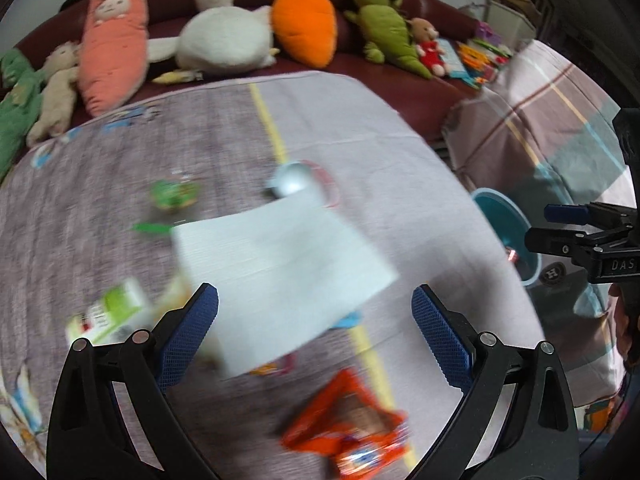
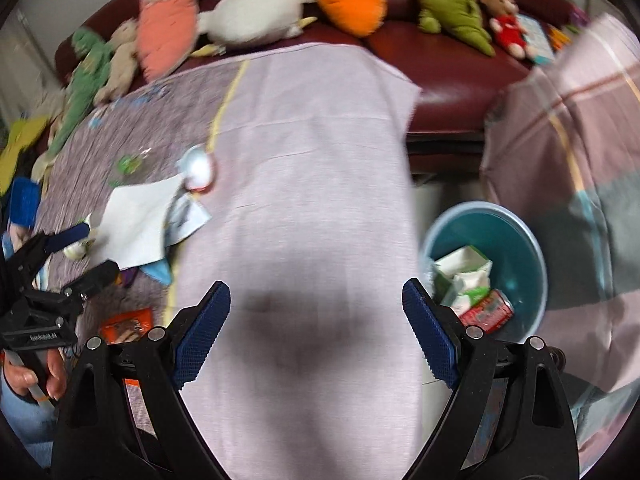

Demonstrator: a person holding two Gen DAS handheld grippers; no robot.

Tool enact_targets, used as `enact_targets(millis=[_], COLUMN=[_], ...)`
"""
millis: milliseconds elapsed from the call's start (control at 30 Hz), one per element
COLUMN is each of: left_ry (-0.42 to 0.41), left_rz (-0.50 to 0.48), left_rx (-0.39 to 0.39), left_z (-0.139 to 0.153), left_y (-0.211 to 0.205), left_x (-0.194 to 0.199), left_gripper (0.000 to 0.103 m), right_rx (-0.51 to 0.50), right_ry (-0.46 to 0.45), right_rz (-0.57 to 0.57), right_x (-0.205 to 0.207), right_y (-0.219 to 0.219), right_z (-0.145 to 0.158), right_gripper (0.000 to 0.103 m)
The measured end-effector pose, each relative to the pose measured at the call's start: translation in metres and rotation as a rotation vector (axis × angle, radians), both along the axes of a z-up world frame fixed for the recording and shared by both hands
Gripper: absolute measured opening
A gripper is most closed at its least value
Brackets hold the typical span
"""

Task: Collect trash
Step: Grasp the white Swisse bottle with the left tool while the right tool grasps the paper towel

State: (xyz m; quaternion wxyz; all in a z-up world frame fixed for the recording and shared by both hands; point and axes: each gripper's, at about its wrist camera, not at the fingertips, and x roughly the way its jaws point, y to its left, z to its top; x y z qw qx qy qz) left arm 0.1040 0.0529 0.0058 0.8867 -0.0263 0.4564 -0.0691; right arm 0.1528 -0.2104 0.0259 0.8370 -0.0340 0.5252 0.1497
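Observation:
My left gripper (image 1: 315, 320) is open and empty, low over a white paper sheet (image 1: 276, 260) on the cloth-covered table (image 1: 380, 152). Around the sheet lie a green-white carton (image 1: 108, 316), an orange snack wrapper (image 1: 352, 424), a green wrapper (image 1: 174, 194) and a silver lid (image 1: 290, 180). My right gripper (image 2: 316, 322) is open and empty above bare pink cloth (image 2: 312, 184); it also shows in the left wrist view (image 1: 560, 224). The teal trash bin (image 2: 516, 240) sits right of the table, holding cartons and a red can (image 2: 486, 312). The left gripper shows in the right wrist view (image 2: 80, 252).
Plush toys, among them an orange carrot (image 1: 304, 26) and a white rabbit (image 1: 224, 36), line the dark red sofa (image 1: 420, 92) behind the table. A plaid blanket (image 1: 540, 120) covers furniture at the right. The bin (image 1: 506, 216) stands between table and blanket.

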Motion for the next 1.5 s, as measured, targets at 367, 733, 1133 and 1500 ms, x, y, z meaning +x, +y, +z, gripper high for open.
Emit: enact_targets(millis=[367,733,1133,1500], left_ry=[0.029,0.098,0.169,0.137], left_rz=[0.041,-0.1,-0.217,-0.106], left_rx=[0.068,0.097,0.078,0.037], left_z=[-0.017,-0.046,-0.081,-0.081], left_y=[0.111,0.153,0.14,0.138], left_x=[-0.016,0.005,0.017,0.015], left_gripper=[0.098,0.098,0.06,0.06], right_rx=[-0.071,-0.129,-0.163,-0.095], right_ry=[0.042,0.115,0.182,0.161], right_rz=[0.193,0.336,0.443,0.466], right_x=[0.003,0.027,0.056,0.052], right_y=[0.116,0.203,0.237,0.234], right_z=[-0.007,-0.036,-0.069,-0.076], right_gripper=[0.084,0.084,0.084,0.035])
